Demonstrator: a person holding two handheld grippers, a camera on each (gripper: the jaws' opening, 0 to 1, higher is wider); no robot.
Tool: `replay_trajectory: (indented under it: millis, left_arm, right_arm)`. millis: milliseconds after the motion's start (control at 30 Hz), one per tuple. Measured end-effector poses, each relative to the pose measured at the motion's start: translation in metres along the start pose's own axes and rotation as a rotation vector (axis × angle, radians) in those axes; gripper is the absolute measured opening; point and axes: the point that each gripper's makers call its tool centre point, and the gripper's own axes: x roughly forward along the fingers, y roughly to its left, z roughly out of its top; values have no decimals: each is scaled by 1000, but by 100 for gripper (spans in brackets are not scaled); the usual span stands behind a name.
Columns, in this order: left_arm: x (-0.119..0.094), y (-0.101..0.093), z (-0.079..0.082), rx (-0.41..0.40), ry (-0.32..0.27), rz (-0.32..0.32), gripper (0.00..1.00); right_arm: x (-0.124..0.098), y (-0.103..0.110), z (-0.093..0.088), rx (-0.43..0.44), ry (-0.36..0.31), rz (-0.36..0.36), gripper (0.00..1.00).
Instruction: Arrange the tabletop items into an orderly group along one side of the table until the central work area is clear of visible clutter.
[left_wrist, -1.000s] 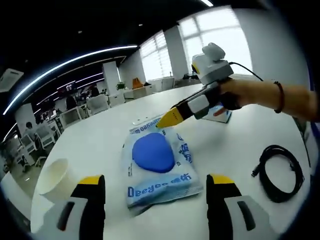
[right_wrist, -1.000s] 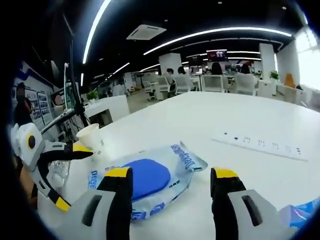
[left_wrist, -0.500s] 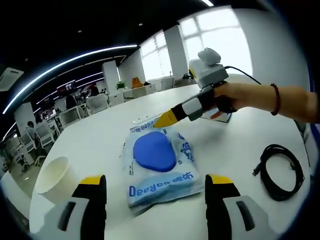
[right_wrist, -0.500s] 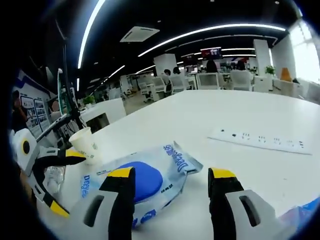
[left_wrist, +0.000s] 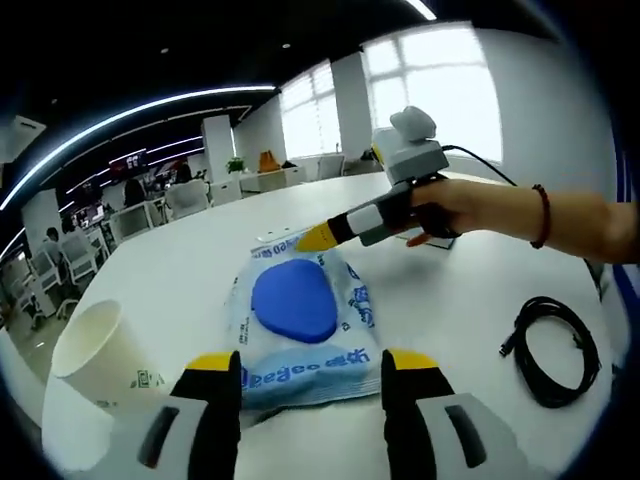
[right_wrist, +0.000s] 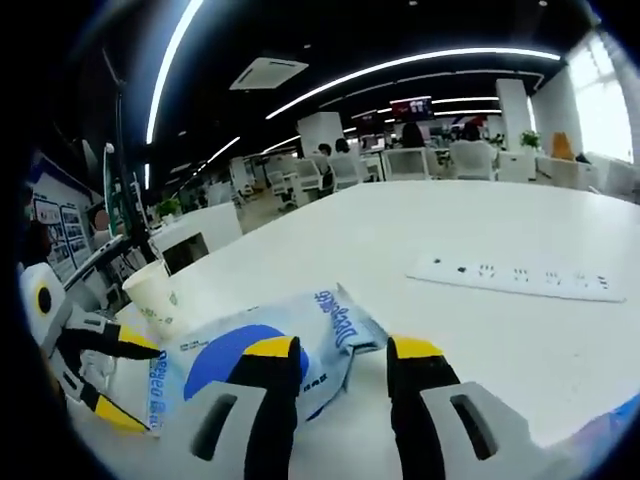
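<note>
The wipes pack (left_wrist: 300, 318) lies flat on the white table (left_wrist: 450, 300), near the edge closest to the person. It is a soft plastic pack with a hard blue lid (left_wrist: 293, 300) on top. It looks light and squashy, and the shiny wrap may be slippery. The best place to hold it is likely a crimped end, where the plastic is flat and thin.

The left gripper (left_wrist: 312, 368) sits at the pack's near end, jaws apart on either side of that end, gripping nothing yet. The right gripper (right_wrist: 343, 352) is at the far end of the pack, jaws also apart and holding nothing. In the left gripper view its yellow tip rests close to the pack's far end.

A paper cup (left_wrist: 92, 352) stands just beside the pack, near the table edge. It could tip if bumped. A black cable (left_wrist: 552, 345) lies coiled well apart on the other side. A white power strip (right_wrist: 518, 277) lies farther out toward the middle of the table.
</note>
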Motion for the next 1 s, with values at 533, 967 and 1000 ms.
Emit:
replay_trajectory:
  millis: [533,967,1000]
  left_arm:
    - [3,45,-7,-76,61,4,63]
    - [-3,10,-13,-69,90,-19,59]
    - [-3,7,-12,-65,88,-20,57]
  right_arm:
    - [5,-6,-7,23,8,-20,24]
    - [9,-1,-14,-36,20,-20,4]
    - [9,-1,-15,-55,27,-27,2]
